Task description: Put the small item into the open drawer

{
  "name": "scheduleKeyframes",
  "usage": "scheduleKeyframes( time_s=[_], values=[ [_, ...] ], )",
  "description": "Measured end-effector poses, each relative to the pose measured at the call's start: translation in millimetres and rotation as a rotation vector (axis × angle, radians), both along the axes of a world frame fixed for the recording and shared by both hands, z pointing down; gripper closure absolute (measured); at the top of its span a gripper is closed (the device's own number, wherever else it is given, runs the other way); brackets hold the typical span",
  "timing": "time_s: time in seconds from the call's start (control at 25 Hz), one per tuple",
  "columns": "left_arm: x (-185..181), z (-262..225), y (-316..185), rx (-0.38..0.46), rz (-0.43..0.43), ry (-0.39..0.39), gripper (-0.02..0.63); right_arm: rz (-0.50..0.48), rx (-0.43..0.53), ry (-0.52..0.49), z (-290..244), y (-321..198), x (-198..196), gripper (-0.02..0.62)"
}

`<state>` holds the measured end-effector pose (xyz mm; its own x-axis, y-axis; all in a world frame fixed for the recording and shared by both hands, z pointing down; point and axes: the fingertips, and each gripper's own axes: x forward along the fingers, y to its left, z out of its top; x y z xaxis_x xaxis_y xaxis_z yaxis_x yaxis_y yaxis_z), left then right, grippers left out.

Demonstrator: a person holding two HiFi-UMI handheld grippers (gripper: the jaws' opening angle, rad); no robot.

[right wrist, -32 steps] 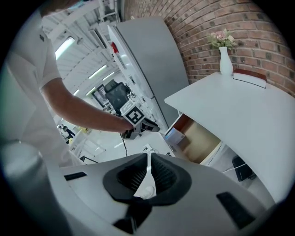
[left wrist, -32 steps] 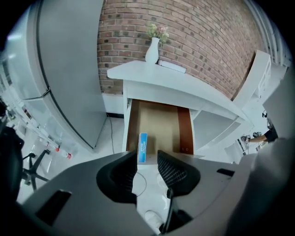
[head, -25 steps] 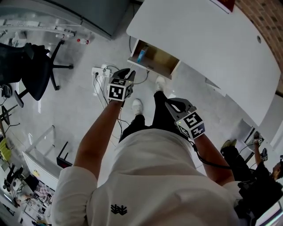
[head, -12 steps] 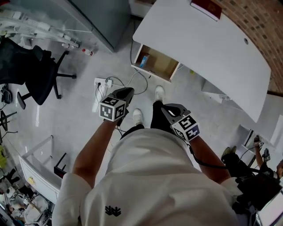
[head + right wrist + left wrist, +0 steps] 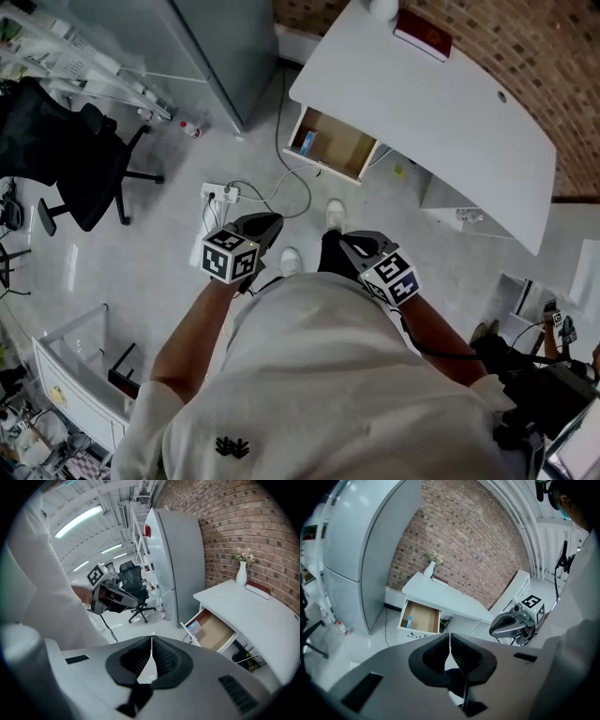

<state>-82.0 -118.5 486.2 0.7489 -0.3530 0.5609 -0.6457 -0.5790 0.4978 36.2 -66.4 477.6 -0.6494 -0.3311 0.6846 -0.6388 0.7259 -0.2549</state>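
Observation:
The open drawer (image 5: pixel 349 150) hangs out of the white desk (image 5: pixel 441 103), and a small blue item (image 5: pixel 305 142) lies at its left end. Both grippers are held close to the person's body, well short of the drawer. My left gripper (image 5: pixel 271 221) is shut with nothing between its jaws, and my right gripper (image 5: pixel 352 242) is shut and empty too. The left gripper view shows its own shut tips (image 5: pixel 450 635), the drawer (image 5: pixel 423 616) with the blue item (image 5: pixel 409 621), and the right gripper (image 5: pixel 513 623). The right gripper view shows its shut tips (image 5: pixel 151 639), the drawer (image 5: pixel 214 632) and the left gripper (image 5: pixel 111 597).
A red book (image 5: pixel 422 33) lies on the desk's far end. A tall grey cabinet (image 5: pixel 220 47) stands left of the desk. A black office chair (image 5: pixel 66 141) stands at the left. A power strip (image 5: pixel 216 197) and cables lie on the floor near the person's feet.
The left gripper's jaws have closed, empty. Both grippers have drawn back toward the body, and the desk and drawer now sit farther off in the head view.

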Motion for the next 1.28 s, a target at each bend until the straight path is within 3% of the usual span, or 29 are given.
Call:
scheduleKeyframes(
  time_s=[0.48,1.28],
  values=[
    [-27,-13,58,0.034,0.064,-0.013,0.577,0.054,0.020,-0.014,-14,45,-24,0.563],
    [-58,-8,108,0.033,0.068,0.004,0.577,0.056,0.046,0.016,-14,92,-55,0.566]
  ],
)
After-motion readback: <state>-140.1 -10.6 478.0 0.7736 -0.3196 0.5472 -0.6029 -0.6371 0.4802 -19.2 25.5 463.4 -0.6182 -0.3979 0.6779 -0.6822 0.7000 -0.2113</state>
